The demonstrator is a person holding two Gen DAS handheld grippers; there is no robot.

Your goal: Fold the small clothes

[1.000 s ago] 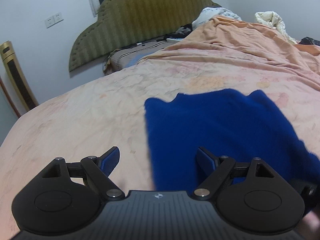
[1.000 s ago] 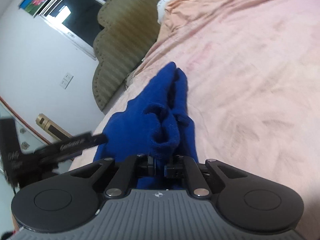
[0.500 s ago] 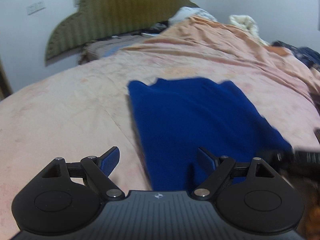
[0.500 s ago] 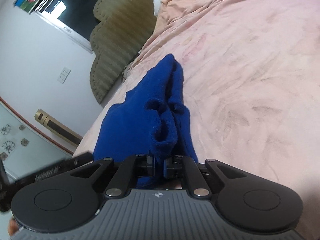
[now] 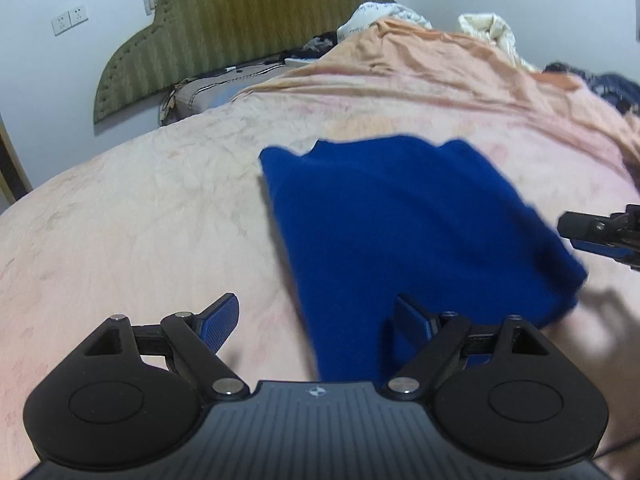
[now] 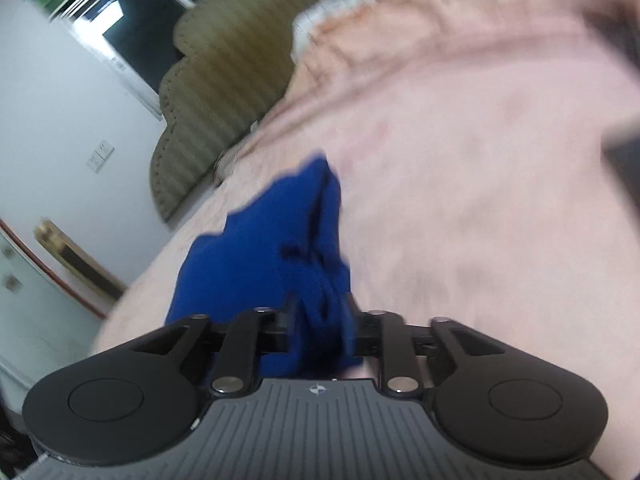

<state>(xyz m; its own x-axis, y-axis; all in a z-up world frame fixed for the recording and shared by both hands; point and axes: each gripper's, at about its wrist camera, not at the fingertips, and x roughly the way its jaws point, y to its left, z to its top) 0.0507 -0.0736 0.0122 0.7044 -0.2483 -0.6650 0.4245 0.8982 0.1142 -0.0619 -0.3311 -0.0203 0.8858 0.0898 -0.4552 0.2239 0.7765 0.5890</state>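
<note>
Blue garment (image 5: pixel 400 216) lay flat on pink bedsheet (image 5: pixel 140 220), ahead of left gripper (image 5: pixel 316 320), whose jaws were spread. Right gripper (image 6: pixel 320 324) jaws had just been opening, loosened around the garment's bunched edge.

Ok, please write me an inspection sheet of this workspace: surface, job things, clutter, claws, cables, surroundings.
Surface: pink bedsheet, wrinkled.
Job's things: blue garment lying flat on the sheet, edges blurred.
Clutter: orange blanket and white bedding heaped at the far side.
Claws: left claw open, one finger over the garment's near edge; right claw jaws have just been opening, blue cloth between them; picture too blurred to tell a grip.
Cables: a thin cord-like line by the headboard, unclear.
Surroundings: green headboard, wall sockets, window.
</note>
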